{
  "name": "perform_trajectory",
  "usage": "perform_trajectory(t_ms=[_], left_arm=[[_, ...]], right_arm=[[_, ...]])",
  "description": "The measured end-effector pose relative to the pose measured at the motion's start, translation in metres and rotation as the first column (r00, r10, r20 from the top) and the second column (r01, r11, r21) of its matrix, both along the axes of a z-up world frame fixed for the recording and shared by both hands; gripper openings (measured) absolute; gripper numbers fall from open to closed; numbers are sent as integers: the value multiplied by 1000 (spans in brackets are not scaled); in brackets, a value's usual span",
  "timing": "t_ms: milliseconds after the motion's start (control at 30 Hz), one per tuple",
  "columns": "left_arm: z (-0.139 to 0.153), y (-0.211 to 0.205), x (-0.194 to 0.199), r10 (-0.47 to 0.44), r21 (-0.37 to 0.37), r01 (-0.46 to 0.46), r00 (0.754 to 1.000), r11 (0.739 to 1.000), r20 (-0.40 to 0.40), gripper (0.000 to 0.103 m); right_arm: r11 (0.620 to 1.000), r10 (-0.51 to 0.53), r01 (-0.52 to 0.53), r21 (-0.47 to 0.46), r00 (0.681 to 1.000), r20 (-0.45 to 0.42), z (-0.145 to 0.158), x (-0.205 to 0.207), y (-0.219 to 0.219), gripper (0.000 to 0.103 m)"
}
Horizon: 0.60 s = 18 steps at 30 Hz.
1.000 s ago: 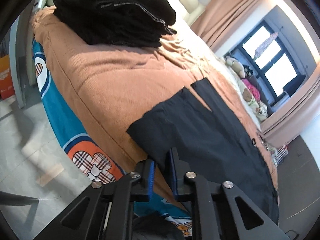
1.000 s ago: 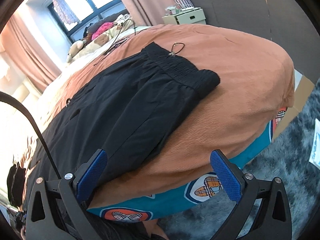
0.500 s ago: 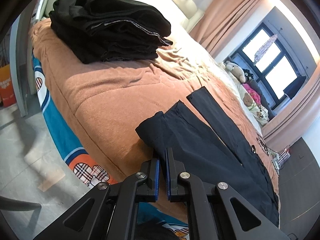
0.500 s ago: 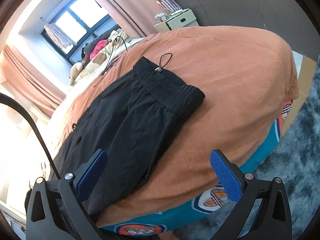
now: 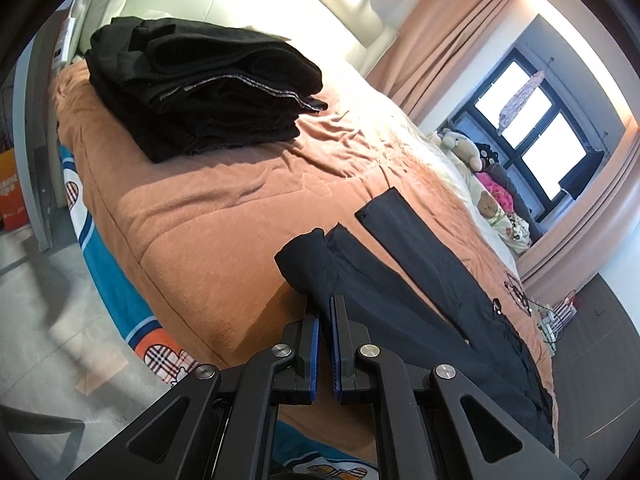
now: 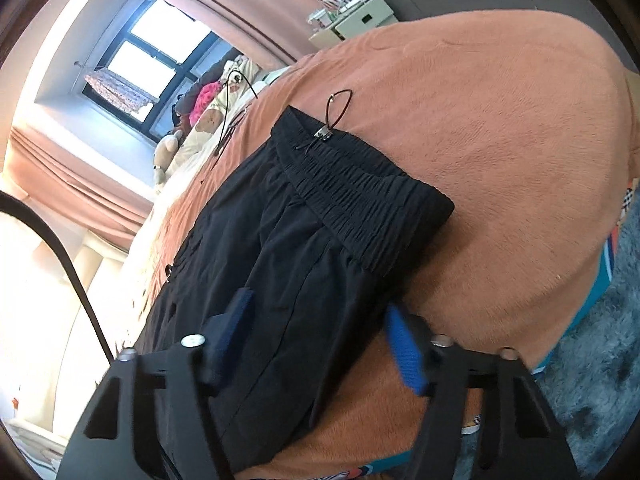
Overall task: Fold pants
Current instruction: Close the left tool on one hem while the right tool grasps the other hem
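Black pants (image 5: 420,280) lie lengthwise on the orange-brown blanket (image 5: 224,220) of a bed. My left gripper (image 5: 325,308) is shut on the hem of the near leg, and the cuff bunches up just above its blue pads. The far leg lies flat beside it. In the right wrist view the pants (image 6: 304,248) end in an elastic waistband (image 6: 360,192) with a drawcord. My right gripper (image 6: 318,308) is low over the near edge below the waistband. Its jaws are closing with fabric between them, and its pads do not visibly press on it.
A stack of folded black clothes (image 5: 200,92) sits at the head of the bed. Plush toys (image 5: 464,148) line the far side under the window. A bedside cabinet (image 6: 352,20) stands past the foot. A grey rug (image 6: 592,360) and tiled floor (image 5: 40,300) border the bed.
My left gripper shut on the near leg's hem and lifted it slightly. My right gripper moved in and down over the pants' near edge by the waistband, rolled, and its jaws narrowed.
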State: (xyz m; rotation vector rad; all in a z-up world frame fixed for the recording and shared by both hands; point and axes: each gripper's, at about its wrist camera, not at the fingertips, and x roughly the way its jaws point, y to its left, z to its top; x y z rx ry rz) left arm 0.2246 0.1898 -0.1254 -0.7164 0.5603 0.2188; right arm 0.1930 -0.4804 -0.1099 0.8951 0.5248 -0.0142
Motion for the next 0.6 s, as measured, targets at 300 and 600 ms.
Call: perform_trajectory(t_ms=[300,600], left_arm=[[11,-1,10,-8,14,8,1000,1000,8,5],[10,-2,17,-20,7,20,1000,1000,0,5]], right_arm=[[998,-16,18,-52,999,37,12,-11,-11,13],[1000,26,-27,15,999,42,-2,-7,-16,17]])
